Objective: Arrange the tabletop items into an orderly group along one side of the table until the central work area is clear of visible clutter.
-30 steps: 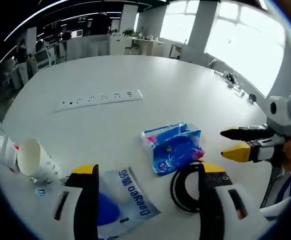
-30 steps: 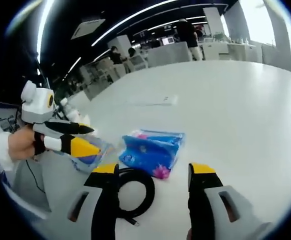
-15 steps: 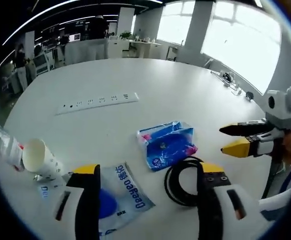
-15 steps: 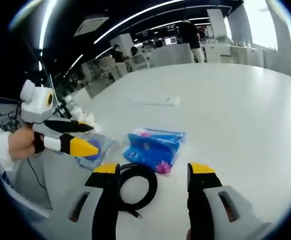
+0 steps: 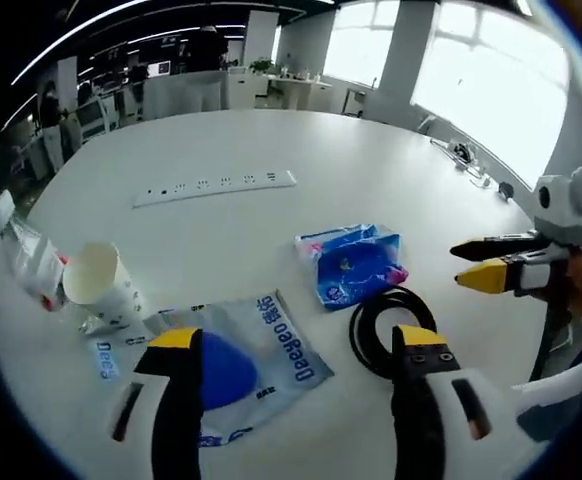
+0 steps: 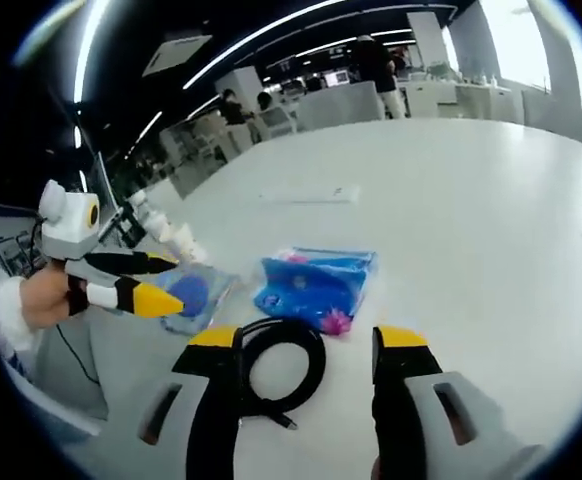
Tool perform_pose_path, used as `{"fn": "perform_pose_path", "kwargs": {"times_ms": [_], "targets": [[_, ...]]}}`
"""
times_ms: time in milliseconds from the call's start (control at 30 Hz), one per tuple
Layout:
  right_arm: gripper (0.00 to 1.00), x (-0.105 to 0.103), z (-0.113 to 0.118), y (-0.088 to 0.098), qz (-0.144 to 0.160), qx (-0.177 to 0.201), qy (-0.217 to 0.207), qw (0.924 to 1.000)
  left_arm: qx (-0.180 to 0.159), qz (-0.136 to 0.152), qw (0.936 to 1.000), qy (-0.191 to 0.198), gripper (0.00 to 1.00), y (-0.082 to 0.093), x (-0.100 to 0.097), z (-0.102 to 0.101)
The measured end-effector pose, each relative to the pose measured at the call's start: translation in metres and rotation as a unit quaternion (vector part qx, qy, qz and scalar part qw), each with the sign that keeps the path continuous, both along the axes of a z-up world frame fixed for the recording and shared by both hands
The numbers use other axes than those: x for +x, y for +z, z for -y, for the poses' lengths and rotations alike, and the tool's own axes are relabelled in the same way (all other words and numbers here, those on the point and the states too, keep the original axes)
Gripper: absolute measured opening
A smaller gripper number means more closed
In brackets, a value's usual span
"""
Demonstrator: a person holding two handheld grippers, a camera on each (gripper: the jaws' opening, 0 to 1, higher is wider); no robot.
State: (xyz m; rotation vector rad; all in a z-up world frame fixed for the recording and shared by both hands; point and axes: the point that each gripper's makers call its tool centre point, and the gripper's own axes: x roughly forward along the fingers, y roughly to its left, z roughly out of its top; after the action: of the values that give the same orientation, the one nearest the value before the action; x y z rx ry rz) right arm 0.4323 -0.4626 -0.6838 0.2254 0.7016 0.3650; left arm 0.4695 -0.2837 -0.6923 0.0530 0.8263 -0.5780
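Both tongs, left [image 5: 289, 350] and right [image 6: 307, 345], have drawn back a little with jaws apart and empty, so nothing is grasped yet: cable [image 5: 391, 325], blue pack [image 5: 351, 262], pouch [image 5: 226, 360] and cup [image 5: 101, 285] lie clustered near the tabletop [image 5: 351, 170] edge.

White table [image 5: 371, 160] bears power strip [image 5: 214, 187], cup [image 5: 101, 285], pouches [image 5: 351, 262], cable [image 5: 391, 325].

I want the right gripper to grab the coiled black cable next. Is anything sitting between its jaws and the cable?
Nothing visible does. In the right gripper view the black cable lies on the white table just ahead of the open right gripper, beside its left jaw. The blue packet lies beyond the cable.
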Motion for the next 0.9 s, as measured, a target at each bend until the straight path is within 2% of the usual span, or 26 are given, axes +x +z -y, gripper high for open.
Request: {"fn": "perform_pose_path", "kwargs": {"times_ms": [133, 333, 733, 900], "targets": [[0.5, -0.002, -0.008, -0.001, -0.002, 0.003, 0.006, 1.0, 0.002, -0.001, 1.0, 0.009, 0.78, -0.001, -0.003, -0.012], [0.5, -0.002, -0.016, -0.001, -0.003, 0.005, 0.017, 0.9998, 0.008, -0.011, 0.9995, 0.029, 0.77, -0.011, -0.01, -0.035], [0.49, -0.001, -0.028, 0.002, -0.005, 0.004, 0.029, 0.9996, -0.008, -0.022, 0.9985, 0.05, 0.77, -0.019, -0.016, -0.04], [0.48, -0.002, -0.04, 0.0, -0.009, 0.005, 0.039, 0.9992, -0.007, -0.025, 0.9981, 0.056, 0.76, -0.024, -0.019, -0.05]]}}
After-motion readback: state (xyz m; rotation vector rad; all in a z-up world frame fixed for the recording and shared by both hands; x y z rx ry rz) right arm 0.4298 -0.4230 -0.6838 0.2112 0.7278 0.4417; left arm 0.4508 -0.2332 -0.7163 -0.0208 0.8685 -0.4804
